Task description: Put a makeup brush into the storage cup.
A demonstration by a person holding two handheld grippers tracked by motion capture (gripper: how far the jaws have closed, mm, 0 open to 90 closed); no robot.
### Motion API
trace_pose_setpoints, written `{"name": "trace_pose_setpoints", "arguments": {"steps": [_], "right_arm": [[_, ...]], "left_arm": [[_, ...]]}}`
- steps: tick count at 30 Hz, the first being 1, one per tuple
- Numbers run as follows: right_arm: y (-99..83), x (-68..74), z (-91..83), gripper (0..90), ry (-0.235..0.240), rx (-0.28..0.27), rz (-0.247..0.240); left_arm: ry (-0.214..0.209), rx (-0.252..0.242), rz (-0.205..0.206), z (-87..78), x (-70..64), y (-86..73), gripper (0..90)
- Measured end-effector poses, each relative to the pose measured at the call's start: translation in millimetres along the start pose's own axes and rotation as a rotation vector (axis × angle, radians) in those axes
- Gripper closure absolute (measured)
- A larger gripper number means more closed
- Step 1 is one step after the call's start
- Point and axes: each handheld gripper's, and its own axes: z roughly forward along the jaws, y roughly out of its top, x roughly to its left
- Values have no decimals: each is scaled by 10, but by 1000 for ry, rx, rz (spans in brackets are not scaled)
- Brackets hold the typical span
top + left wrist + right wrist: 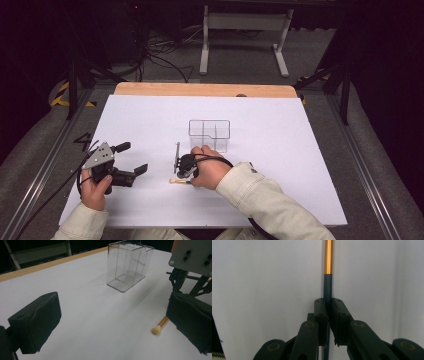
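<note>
- The right gripper [328,305] has its two black jaws pressed together on a thin brush [328,277]; in the right gripper view the dark part of the handle runs straight up from between the pads, then turns to a gold section above.
- In the high view the right gripper [186,167] sits low over the white table [280,165], near its front middle, with the person's right hand [209,170] wrapped around it and a pale sleeve [260,200] behind.
- The brush [178,181] lies flat on the table in that view, its pale tip poking out to the left of the right hand, just under the gripper.
- From the left gripper view, the brush [160,326] shows its gold handle and soft cream tip resting on the table, partly hidden behind the nearer jaw pad on the right.
- The left gripper [127,159] is held in the left hand [95,190] at the front left of the table, well apart from the brush; its jaws stand wide open with nothing between them.
- In its own view, the left gripper [112,325] has bare white table between its pads.
- A clear box [209,134] with dividers stands upright just beyond the right hand, toward the middle of the table.
- The same clear box [128,265] appears empty in the left gripper view, standing on the table beyond the brush.
</note>
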Motion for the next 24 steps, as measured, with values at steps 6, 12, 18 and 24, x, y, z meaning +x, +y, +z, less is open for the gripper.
{"name": "trace_pose_setpoints", "arguments": {"steps": [6,12,18,24], "right_arm": [[-15,-8,-9,831,9,-8,13],[-37,-6,-56,831,7,-28,20],[-76,0,-156,831,4,-63,24],[-131,-9,-245,831,1,-121,21]], "left_arm": [[3,-1,0,-1,1,0,6],[6,-6,-1,-2,0,0,6],[8,-6,-2,-2,1,-1,6],[6,-13,-10,-3,1,-3,6]]}}
